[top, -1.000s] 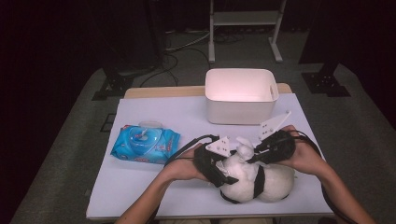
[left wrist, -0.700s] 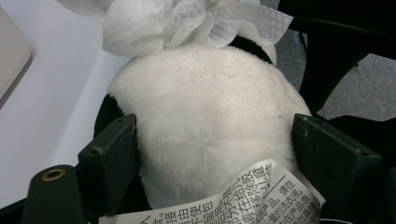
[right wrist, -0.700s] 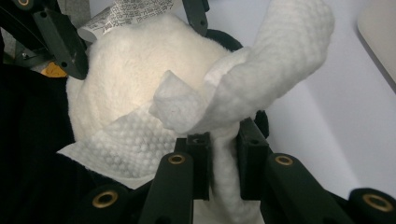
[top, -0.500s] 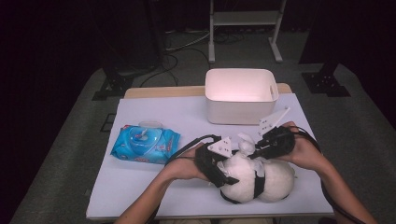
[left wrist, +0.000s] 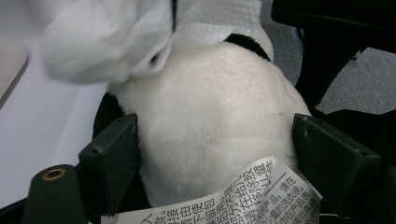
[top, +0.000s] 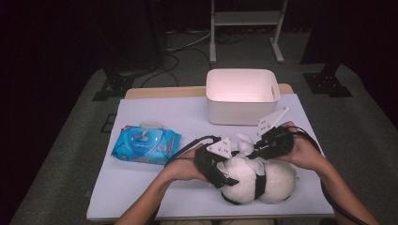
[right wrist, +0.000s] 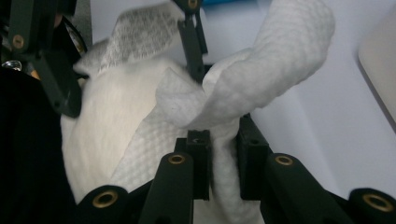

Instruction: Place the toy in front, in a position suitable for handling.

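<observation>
Both claws are working on the plush panda toy (top: 256,180), which lies on the white tabletop (top: 141,187) directly beneath them. From the left claw (top: 220,171) I see its jaws spread wide around the panda's white body (left wrist: 210,126), one pad (left wrist: 109,158) on each flank and pressed into the fur, so I read that as a wide grip on the toy. A printed paper tag (left wrist: 224,198) with small black characters sticks up between those jaws, right at their base. From the right claw (top: 256,150) I see the jaws drawn close together and pinching a white wet wipe (right wrist: 243,98); the wipe bunches up above the pads and drapes down over the panda's fur (right wrist: 98,135) just ahead of them. Beyond the right claw, farther across the table, stands the white plastic bin (top: 241,96). Off to the left claw's outer side, well apart from it, lies the blue wet-wipe pack (top: 145,143) with its lid flap raised.
</observation>
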{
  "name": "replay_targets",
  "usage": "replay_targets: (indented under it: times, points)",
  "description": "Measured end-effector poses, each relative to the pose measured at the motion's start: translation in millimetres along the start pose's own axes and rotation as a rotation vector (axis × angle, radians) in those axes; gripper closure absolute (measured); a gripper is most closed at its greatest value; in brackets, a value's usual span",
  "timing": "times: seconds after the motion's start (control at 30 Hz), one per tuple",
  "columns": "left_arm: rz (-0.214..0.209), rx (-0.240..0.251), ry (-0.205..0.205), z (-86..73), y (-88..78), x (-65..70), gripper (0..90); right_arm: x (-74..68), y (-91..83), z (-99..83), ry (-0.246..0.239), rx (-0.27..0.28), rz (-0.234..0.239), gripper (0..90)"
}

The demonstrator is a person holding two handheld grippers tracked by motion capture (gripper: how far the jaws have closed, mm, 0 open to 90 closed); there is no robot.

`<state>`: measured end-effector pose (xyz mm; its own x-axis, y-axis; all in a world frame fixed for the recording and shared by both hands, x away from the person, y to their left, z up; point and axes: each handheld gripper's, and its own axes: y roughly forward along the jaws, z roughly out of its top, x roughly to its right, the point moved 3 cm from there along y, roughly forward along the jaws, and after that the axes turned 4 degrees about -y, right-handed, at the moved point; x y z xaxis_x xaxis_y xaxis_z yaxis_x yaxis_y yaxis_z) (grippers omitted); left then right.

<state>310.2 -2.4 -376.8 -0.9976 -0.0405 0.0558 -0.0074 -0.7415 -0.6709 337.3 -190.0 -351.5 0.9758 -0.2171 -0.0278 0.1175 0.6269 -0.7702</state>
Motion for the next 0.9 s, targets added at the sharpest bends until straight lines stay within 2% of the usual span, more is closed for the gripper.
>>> replay_targets:
  times: [0.17,0.23,0.4,0.47,0.6,0.7,0.9]
  points:
    - [-0.003,0.0,-0.025,-2.4,-0.9,-4.0,17.6,-6.9,-9.8,-27.1,0.03,-0.024,-0.026,77.6]
    - [-0.011,0.004,-0.033,-3.0,-0.6,-4.9,17.6,-11.0,-14.1,-35.8,0.043,-0.011,-0.029,77.5]
    - [-0.012,-0.008,-0.032,-1.7,-0.4,-5.3,17.6,-21.0,-22.8,-45.9,0.035,0.009,-0.049,77.0]
    - [-0.013,-0.014,-0.032,-1.5,-0.6,-5.6,17.5,-25.5,-24.3,-47.1,0.037,0.013,-0.056,76.9]
    - [-0.014,-0.018,-0.039,-1.6,-0.8,-7.2,17.3,-34.4,-22.7,-47.1,0.007,0.009,-0.07,76.6]
    - [-0.011,-0.025,-0.046,-0.7,-0.2,-7.9,17.1,-39.9,-18.6,-45.2,-0.008,0.019,-0.064,76.7]
    - [-0.006,-0.042,-0.061,0.2,1.6,-10.6,13.8,-40.9,-6.1,-32.9,-0.034,0.032,-0.043,76.9]
